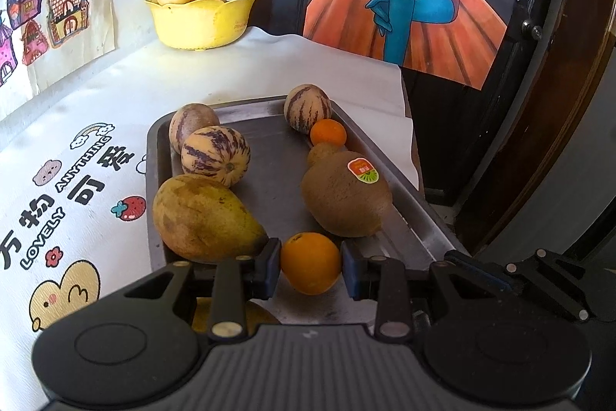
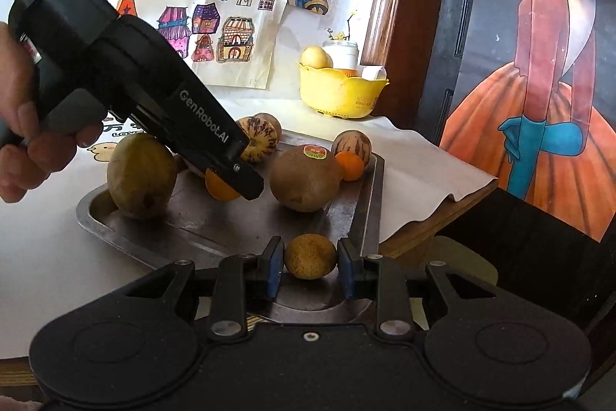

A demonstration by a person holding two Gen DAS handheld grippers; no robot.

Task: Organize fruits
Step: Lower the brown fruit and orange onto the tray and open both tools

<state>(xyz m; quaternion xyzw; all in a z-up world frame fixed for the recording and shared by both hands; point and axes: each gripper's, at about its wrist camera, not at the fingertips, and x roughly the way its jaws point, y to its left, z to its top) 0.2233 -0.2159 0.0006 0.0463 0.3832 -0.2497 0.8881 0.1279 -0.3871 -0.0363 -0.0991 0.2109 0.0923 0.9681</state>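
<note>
A metal tray [image 1: 269, 180] [image 2: 215, 226] holds fruit: a yellow-brown mango [image 1: 200, 218] [image 2: 140, 176], striped melons [image 1: 215, 156] [image 2: 260, 139], a large kiwi with a sticker [image 1: 344, 193] [image 2: 304, 178], a second kiwi behind it [image 1: 321, 153] and a small orange [image 1: 328, 133] [image 2: 349, 165]. My left gripper [image 1: 310, 264] is shut on an orange [image 1: 310, 262], low over the tray; the right wrist view shows it [image 2: 221, 185] under the left gripper's body. My right gripper [image 2: 310, 259] is shut on a small brownish-yellow fruit [image 2: 310, 256] at the tray's near edge.
A yellow bowl [image 1: 200, 18] [image 2: 342, 95] with a pale fruit and a jar stands at the back of the table. The white printed cloth [image 1: 77, 149] covers the table. The table edge drops off on the right, beside a dark door with a poster [image 1: 408, 6].
</note>
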